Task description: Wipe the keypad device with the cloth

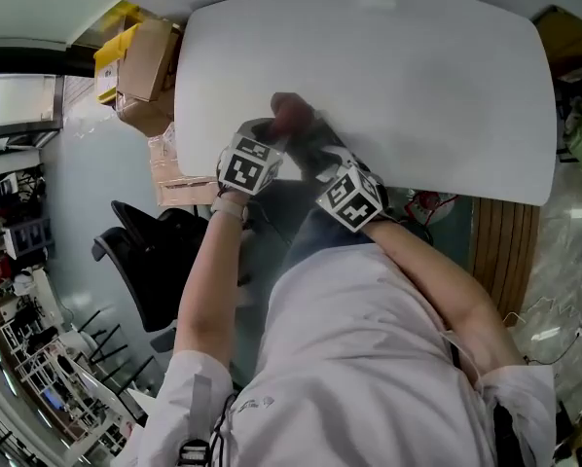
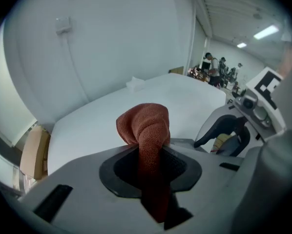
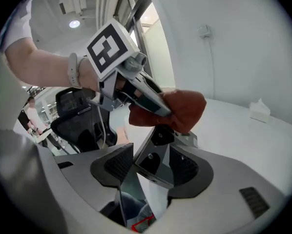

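Observation:
A rust-red cloth (image 2: 146, 126) stands up from my left gripper (image 2: 153, 165), whose jaws are shut on its lower part. In the right gripper view the keypad device (image 3: 153, 157) sits tilted between the pads of my right gripper (image 3: 153, 167), its dark screwed underside towards the camera. The cloth (image 3: 185, 108) rests against the device's far end, carried there by the left gripper (image 3: 151, 101). From the head view both grippers meet over the near edge of the white table (image 1: 418, 86), left gripper (image 1: 283, 136) beside right gripper (image 1: 315, 156), the cloth (image 1: 291, 113) just beyond them. The keys are hidden.
Cardboard boxes (image 1: 145, 66) are stacked off the table's left end, and a black office chair (image 1: 145, 261) stands at my left. A small white tissue-like object (image 3: 260, 112) lies far out on the table. A wooden panel (image 1: 505, 251) is at the right.

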A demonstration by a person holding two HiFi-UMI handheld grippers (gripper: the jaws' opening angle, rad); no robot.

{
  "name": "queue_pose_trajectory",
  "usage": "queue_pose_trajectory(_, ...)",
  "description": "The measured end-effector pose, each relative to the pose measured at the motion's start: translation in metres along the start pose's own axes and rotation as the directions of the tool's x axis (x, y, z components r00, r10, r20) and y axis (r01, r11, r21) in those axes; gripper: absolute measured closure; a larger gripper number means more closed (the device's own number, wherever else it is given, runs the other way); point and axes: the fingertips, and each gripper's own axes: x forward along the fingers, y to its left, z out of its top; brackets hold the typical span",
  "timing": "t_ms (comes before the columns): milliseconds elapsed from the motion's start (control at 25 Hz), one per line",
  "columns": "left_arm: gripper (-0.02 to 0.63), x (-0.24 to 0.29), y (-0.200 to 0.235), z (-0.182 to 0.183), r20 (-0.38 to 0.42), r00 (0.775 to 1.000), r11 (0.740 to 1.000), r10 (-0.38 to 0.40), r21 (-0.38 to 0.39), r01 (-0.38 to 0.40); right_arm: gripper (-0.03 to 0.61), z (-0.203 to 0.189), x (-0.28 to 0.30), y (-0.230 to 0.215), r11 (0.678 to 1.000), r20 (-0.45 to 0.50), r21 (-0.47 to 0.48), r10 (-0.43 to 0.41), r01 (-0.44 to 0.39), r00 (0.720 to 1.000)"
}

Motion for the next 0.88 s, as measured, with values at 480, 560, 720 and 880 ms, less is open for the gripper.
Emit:
queue_pose_trajectory(480, 0.520, 0.039, -0.009, 0.008, -0.070, 0.980, 0.982, -0.188, -0.035, 0.186, 0.373, 0.001, 0.005, -0.007, 0.995, -0.020, 0.077, -0.069, 0.071, 0.997)
queue_pose_trajectory(560, 0.520, 0.040, -0.007, 0.008, -0.086, 0.980, 0.984, -0.180, -0.024, 0.178, 0.373, 0.001, 0.004, -0.007, 0.993, -0.029, 0.083, -0.079, 0.082, 0.996)
queue_pose_trajectory(720, 0.518, 0.043, 0.000, 0.011, -0.090, 0.980, 0.984, -0.176, -0.043, 0.173, 0.392, 0.000, 0.005, -0.005, 0.992, -0.066, 0.068, -0.100, 0.105, 0.993)
queue_pose_trajectory(880, 0.518, 0.045, 0.008, 0.012, -0.087, 0.972, 0.976, -0.217, -0.047, 0.214, 0.407, 0.000, 0.004, -0.004, 0.990, -0.077, 0.079, -0.107, 0.113, 0.991)
